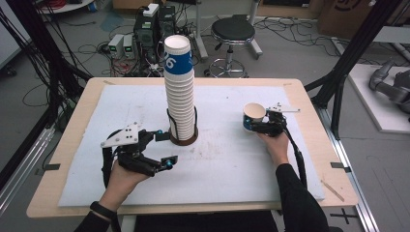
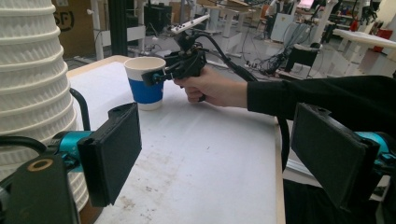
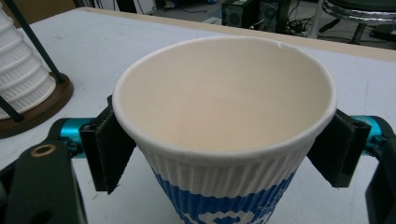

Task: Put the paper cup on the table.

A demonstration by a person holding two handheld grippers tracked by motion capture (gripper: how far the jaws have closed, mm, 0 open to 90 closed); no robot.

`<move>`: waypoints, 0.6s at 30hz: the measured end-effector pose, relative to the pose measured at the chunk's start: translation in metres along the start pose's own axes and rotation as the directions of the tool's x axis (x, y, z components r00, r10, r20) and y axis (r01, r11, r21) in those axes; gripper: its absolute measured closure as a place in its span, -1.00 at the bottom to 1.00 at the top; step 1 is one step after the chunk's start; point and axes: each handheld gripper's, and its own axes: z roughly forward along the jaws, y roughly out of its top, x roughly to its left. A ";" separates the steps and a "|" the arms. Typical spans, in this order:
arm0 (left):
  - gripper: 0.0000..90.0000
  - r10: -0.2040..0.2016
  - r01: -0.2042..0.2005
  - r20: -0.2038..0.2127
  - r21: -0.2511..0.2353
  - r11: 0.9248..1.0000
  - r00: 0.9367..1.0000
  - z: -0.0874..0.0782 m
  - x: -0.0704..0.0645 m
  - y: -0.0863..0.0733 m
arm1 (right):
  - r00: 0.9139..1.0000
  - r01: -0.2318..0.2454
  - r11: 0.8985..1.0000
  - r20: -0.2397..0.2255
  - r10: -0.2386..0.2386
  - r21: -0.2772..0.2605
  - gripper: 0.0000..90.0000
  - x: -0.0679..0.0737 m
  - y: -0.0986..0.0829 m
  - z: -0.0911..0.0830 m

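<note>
Right gripper [image 1: 261, 126]: closed on a blue-and-white ribbed paper cup [image 1: 253, 116] just under the rim, apparently resting on the white mat [image 1: 232, 159], well right of the cup stack [image 1: 179, 96] in its wooden-based holder [image 1: 183, 140]. Left gripper [image 1: 162, 147]: jaws spread, empty, beside the holder. Risks: the thin wall may be crushed by over-squeezing; the tall stack may be toppled if nudged.
</note>
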 end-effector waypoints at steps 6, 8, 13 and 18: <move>-0.63 0.004 -0.004 0.004 0.000 1.000 1.000 0.000 0.000 0.000 | 1.000 -0.004 1.000 0.017 0.003 0.026 -0.64 0.001 0.000 -0.001; -0.63 0.004 -0.004 0.004 0.001 1.000 1.000 0.000 -0.001 0.000 | 1.000 0.002 0.999 0.028 -0.003 0.040 -0.67 0.002 0.000 -0.001; -0.63 0.004 -0.004 0.003 -0.002 1.000 1.000 0.000 -0.001 0.001 | 0.999 0.011 0.998 0.051 -0.014 0.063 -0.71 0.005 0.001 -0.002; -0.63 0.006 -0.006 0.006 0.000 1.000 1.000 0.001 -0.001 0.001 | 0.998 0.005 0.996 0.065 -0.011 0.088 -0.71 0.006 0.002 -0.006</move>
